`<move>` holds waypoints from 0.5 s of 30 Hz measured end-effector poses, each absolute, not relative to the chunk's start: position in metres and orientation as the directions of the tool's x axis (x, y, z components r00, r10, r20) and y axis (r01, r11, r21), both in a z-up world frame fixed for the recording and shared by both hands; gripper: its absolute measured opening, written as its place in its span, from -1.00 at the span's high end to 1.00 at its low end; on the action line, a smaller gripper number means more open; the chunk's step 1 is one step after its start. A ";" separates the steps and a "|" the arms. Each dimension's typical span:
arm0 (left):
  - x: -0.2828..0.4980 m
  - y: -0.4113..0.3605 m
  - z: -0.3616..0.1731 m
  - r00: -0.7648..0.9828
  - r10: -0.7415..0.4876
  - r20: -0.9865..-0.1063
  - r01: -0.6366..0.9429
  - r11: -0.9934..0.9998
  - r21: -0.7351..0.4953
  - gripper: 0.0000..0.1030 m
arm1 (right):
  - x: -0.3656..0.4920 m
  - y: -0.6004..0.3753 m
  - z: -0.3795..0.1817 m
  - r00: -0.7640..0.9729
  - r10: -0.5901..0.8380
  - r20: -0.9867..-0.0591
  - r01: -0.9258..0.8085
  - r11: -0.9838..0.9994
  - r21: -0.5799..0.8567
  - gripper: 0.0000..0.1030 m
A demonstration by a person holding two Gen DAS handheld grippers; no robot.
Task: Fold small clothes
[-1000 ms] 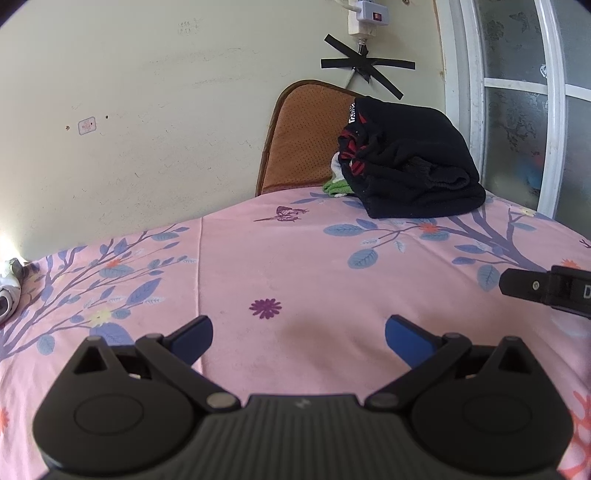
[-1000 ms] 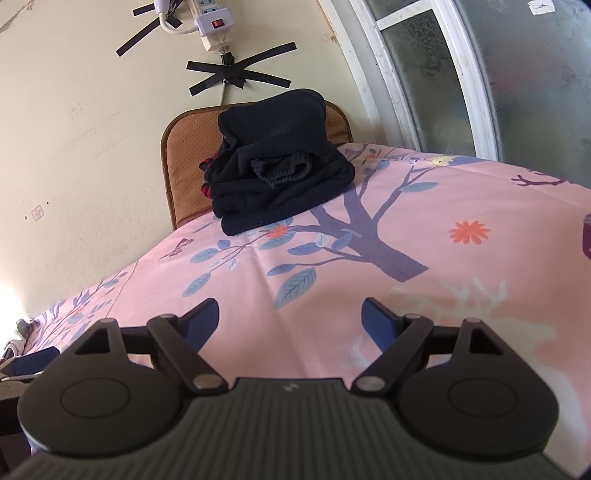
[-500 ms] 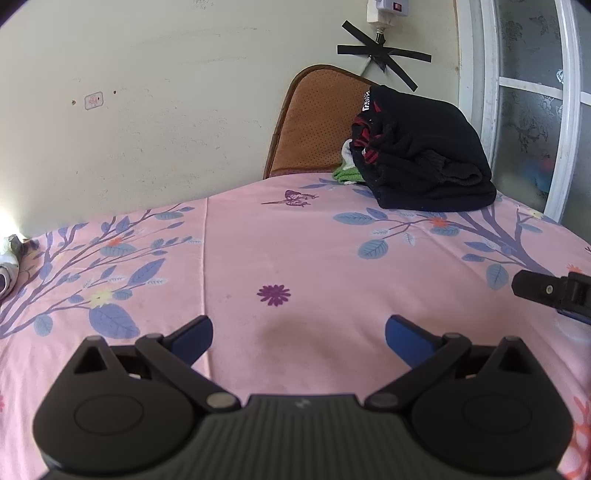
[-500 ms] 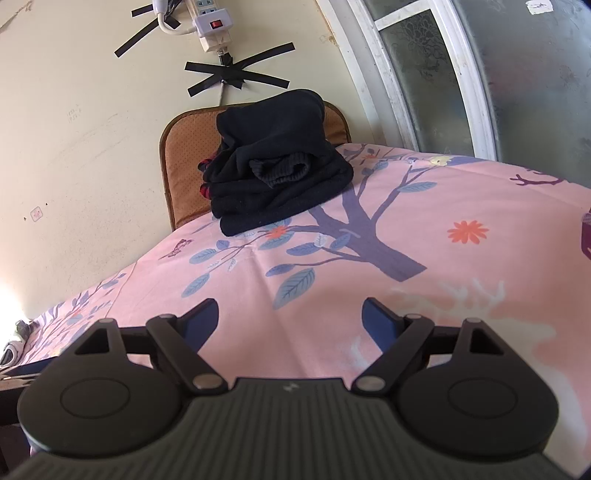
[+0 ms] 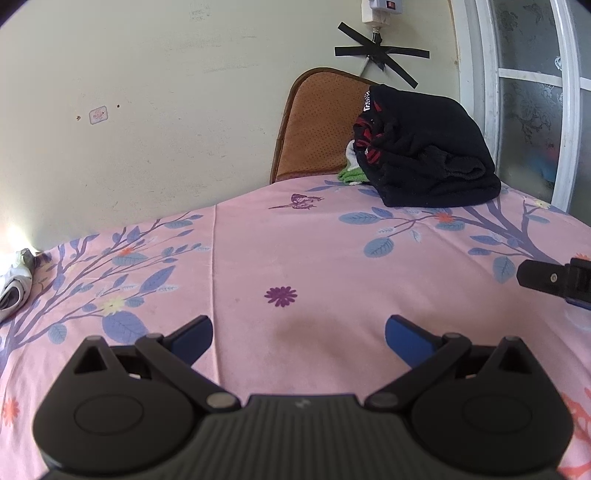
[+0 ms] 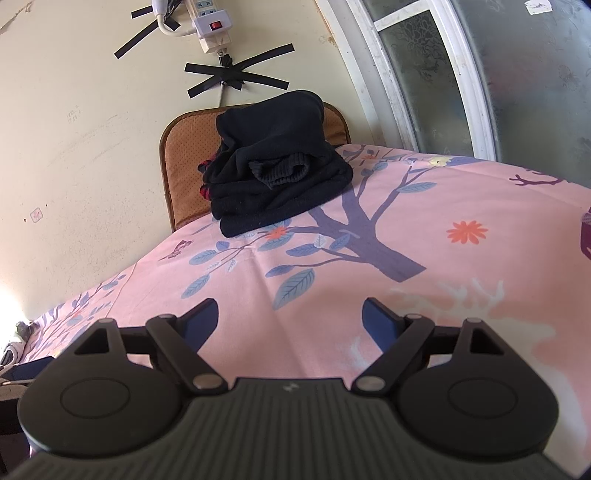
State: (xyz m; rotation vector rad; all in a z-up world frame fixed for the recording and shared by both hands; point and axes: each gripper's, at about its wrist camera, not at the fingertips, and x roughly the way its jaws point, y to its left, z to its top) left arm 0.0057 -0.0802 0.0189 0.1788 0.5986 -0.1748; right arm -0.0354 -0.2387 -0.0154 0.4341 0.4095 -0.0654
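Observation:
A stack of folded dark clothes (image 5: 424,155) (image 6: 277,177) rests at the far end of the pink flowered sheet (image 5: 295,258) (image 6: 443,266), with red-striped and green pieces (image 5: 352,173) showing at its left side. A small light-coloured garment (image 5: 14,284) (image 6: 13,347) lies crumpled at the sheet's left edge. My left gripper (image 5: 299,334) hovers open over the middle of the sheet, holding nothing. My right gripper (image 6: 290,317) is open too, well short of the stack; one of its fingers (image 5: 550,280) shows at the right edge of the left wrist view.
A brown cushioned chair back (image 5: 314,125) (image 6: 184,173) stands behind the stack against the pale wall. A power strip (image 6: 210,26) is taped to the wall above. A white-framed window (image 5: 535,92) (image 6: 461,74) closes off the right side.
The left wrist view has swung left and drawn back a little, so the dark stack sits further right and the crumpled garment shows more. The right gripper has barely moved.

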 end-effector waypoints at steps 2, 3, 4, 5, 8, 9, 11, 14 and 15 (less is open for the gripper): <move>0.006 -0.080 0.019 0.811 -0.111 -0.574 0.214 0.970 0.114 -1.00 | -0.036 -0.239 -0.015 0.917 0.024 -0.399 0.148 0.906 0.396 -0.69; 0.006 -0.079 0.019 0.810 -0.111 -0.575 0.213 0.971 0.112 -1.00 | -0.036 -0.239 -0.015 0.917 0.024 -0.399 0.148 0.906 0.396 -0.69; 0.007 -0.079 0.019 0.809 -0.109 -0.577 0.210 0.972 0.111 -1.00 | -0.036 -0.239 -0.015 0.917 0.024 -0.399 0.148 0.906 0.396 -0.69; 0.007 -0.078 0.019 0.808 -0.107 -0.579 0.207 0.972 0.108 -1.00 | -0.036 -0.238 -0.015 0.917 0.024 -0.399 0.148 0.906 0.396 -0.69; 0.008 -0.077 0.018 0.799 -0.113 -0.590 0.211 0.972 0.100 -1.00 | -0.036 -0.238 -0.015 0.916 0.025 -0.399 0.148 0.906 0.396 -0.69; 0.008 -0.077 0.018 0.800 -0.110 -0.590 0.209 0.972 0.103 -1.00 | -0.036 -0.239 -0.015 0.916 0.025 -0.399 0.148 0.906 0.396 -0.69; 0.007 -0.077 0.018 0.804 -0.101 -0.587 0.204 0.973 0.112 -1.00 | -0.036 -0.238 -0.015 0.916 0.024 -0.399 0.148 0.907 0.395 -0.69; 0.007 -0.078 0.017 0.803 -0.092 -0.589 0.202 0.972 0.124 -1.00 | -0.036 -0.238 -0.016 0.916 0.024 -0.399 0.149 0.906 0.395 -0.69; 0.007 -0.078 0.017 0.802 -0.090 -0.591 0.202 0.971 0.125 -1.00 | -0.036 -0.238 -0.016 0.916 0.023 -0.399 0.149 0.906 0.395 -0.69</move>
